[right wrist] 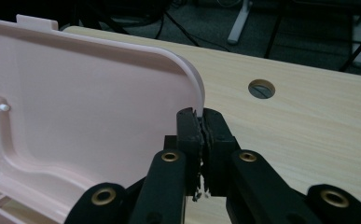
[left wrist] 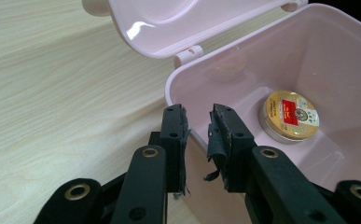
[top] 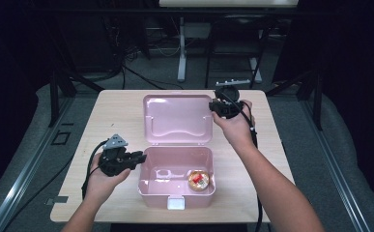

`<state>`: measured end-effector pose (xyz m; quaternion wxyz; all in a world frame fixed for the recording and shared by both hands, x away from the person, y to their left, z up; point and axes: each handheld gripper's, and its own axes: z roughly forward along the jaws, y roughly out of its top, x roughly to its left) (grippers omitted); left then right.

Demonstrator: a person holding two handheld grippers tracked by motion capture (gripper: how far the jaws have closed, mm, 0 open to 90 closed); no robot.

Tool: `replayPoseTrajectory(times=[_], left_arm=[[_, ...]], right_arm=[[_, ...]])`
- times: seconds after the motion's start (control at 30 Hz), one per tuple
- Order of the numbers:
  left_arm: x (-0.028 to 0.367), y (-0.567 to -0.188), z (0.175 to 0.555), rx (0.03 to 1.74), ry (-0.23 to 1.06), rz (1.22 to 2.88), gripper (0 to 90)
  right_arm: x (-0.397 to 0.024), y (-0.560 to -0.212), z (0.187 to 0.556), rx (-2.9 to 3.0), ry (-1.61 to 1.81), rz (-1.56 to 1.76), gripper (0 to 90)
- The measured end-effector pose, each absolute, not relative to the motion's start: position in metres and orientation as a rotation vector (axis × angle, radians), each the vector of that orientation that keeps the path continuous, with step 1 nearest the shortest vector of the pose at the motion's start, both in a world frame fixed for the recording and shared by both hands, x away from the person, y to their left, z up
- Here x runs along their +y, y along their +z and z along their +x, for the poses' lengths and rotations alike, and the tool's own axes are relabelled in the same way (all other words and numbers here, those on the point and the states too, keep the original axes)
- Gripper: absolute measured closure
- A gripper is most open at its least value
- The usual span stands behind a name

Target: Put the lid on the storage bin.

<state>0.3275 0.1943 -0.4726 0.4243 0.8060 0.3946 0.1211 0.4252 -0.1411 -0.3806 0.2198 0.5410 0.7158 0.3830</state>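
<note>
A pink plastic box point(top: 148, 186) stands open on the wooden table, its lid point(top: 175, 118) tipped back. A round gold tin with a red label point(top: 198, 180) lies in the box at its right end. My right gripper point(top: 213, 107) is at the lid's far right corner. In the right gripper view its jaws point(right wrist: 202, 122) are shut on the rim of the lid point(right wrist: 85, 102). My left gripper point(top: 141, 156) is at the box's left wall. In the left gripper view its jaws point(left wrist: 197, 121) stand apart at that wall's rim, the pads not pressing on it, with the tin point(left wrist: 290, 115) beyond.
The table point(top: 112, 111) has bare wood left and right of the box, and a round cable hole point(right wrist: 261, 88) near its far right. A white latch point(top: 176, 203) sits on the box's front. Metal stands and cables are on the floor beyond the table.
</note>
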Motion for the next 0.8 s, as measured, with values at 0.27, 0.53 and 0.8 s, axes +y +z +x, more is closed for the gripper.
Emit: replayPoseTrajectory(times=[0.27,0.53,0.8], left_arm=[[0.193,-0.472,0.327,0.996,0.305,2.014,74.6],[0.193,-0.472,0.327,0.993,0.307,2.019,74.6],[0.193,-0.472,0.327,0.988,0.311,2.027,74.5]], right_arm=[[-0.143,-0.374,0.4,1.963,1.084,1.387,86.6],[-0.146,-0.372,0.38,1.948,1.13,1.337,86.7],[-0.146,-0.371,0.361,1.938,1.125,1.271,86.6]])
